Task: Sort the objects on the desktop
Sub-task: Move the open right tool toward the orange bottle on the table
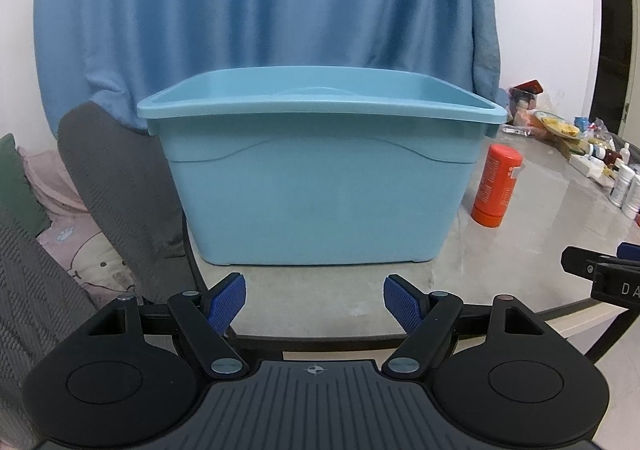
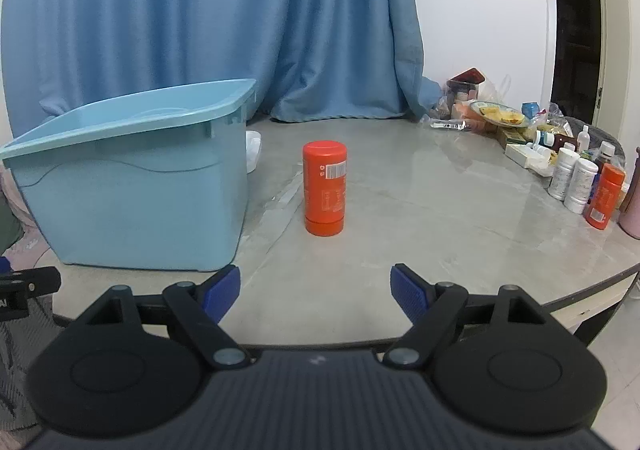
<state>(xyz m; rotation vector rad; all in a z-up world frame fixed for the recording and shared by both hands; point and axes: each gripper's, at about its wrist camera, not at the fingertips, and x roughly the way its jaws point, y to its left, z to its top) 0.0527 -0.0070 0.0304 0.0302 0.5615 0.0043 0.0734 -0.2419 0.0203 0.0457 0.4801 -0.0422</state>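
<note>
A light blue plastic bin [image 1: 320, 186] stands on the grey round table [image 1: 540, 250], straight ahead of my left gripper [image 1: 315, 300], which is open with nothing between its blue pads. An orange cylindrical bottle [image 2: 324, 188] stands upright in the middle of the table, to the right of the bin [image 2: 132, 186]. My right gripper [image 2: 316, 292] is open and empty, near the table's front edge, a good way short of the bottle. In the left wrist view the same bottle [image 1: 497, 185] shows just right of the bin. The bin's inside is mostly hidden.
Several bottles, boxes and food packets [image 2: 560, 154] crowd the table's right and far-right edge, among them a second orange bottle [image 2: 605, 196]. A blue curtain [image 2: 200, 18] hangs behind. A grey cushioned seat [image 1: 112, 178] lies left of the table. Something white [image 2: 253, 150] sits behind the bin.
</note>
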